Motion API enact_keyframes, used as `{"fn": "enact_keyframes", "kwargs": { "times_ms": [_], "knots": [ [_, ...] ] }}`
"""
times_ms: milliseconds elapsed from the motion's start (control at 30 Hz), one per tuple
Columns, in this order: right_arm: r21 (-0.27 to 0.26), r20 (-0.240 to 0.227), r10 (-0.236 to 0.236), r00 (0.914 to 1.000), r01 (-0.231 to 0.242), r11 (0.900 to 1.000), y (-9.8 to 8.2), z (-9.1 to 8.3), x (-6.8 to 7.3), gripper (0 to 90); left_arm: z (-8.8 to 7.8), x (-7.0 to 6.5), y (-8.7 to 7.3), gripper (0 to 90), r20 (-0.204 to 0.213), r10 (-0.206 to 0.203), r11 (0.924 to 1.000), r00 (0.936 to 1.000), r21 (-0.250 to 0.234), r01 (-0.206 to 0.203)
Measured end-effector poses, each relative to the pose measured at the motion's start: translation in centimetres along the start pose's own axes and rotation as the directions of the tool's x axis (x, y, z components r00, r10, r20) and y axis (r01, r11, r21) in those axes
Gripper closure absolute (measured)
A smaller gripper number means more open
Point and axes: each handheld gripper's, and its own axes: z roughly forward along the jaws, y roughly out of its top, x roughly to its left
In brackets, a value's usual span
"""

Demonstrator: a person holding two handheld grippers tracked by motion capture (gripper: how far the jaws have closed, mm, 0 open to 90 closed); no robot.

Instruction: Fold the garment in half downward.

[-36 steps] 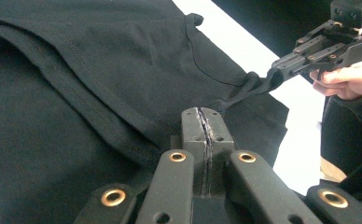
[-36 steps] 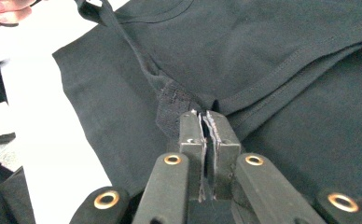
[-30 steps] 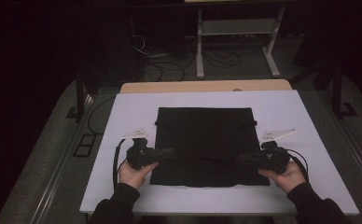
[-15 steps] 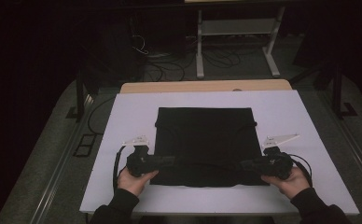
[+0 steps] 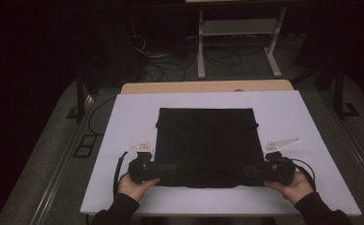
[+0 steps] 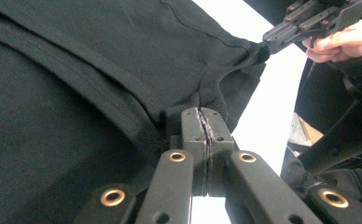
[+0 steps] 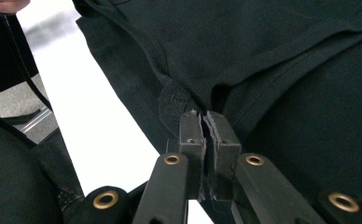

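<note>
A black garment [image 5: 203,136] lies folded into a square on the white board [image 5: 124,122]. My left gripper [image 5: 170,168] is shut on the garment's near left corner, and the cloth bunches into its closed jaws [image 6: 201,112]. At the near right corner my right gripper [image 5: 246,170] is shut on a thick hemmed fold [image 7: 202,114]. A hand holds each gripper at the near edge of the board. The left gripper view has the right gripper [image 6: 305,21] at the top right, pinching the far corner of the same edge.
A wooden table edge [image 5: 208,86] runs along the far side of the board. On the dark floor beyond it lie cables [image 5: 170,65] and a white frame stand [image 5: 238,33]. Bare white board flanks the garment on both sides.
Both hands and grippers have drifted slightly toward the near edge of the board, still holding the garment's near corners. The garment's far part has stayed flat.
</note>
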Motion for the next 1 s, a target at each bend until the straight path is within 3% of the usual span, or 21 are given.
{"fn": "enact_keyframes", "kwargs": {
  "times_ms": [233,600,800,1000],
  "knots": [
    [0.026,-0.002,-0.001,1.0,0.001,1.0,-0.2,0.4,0.0,84.2,0.7,-0.1,-0.2,87.8,-0.02,0.019,0.9983,0.9996,0.055,-0.017],
    [0.044,-0.008,-0.001,1.0,0.001,0.999,-0.2,0.6,0.0,82.9,1.1,0.0,-0.4,84.4,-0.018,0.033,0.9956,0.9993,0.088,-0.031],
    [0.052,0.021,-0.01,0.9997,0.009,0.999,-0.3,0.5,0.0,67.9,1.1,0.0,-0.4,72.4,0.001,0.039,0.9963,0.9992,0.076,-0.039],
    [0.03,0.038,0.006,0.9993,-0.007,1.0,-0.1,0.3,-0.1,50.7,1.1,-0.3,-0.3,55.8,-0.036,0.066,0.9959,0.9972,0.065,-0.063]
  ]
}}
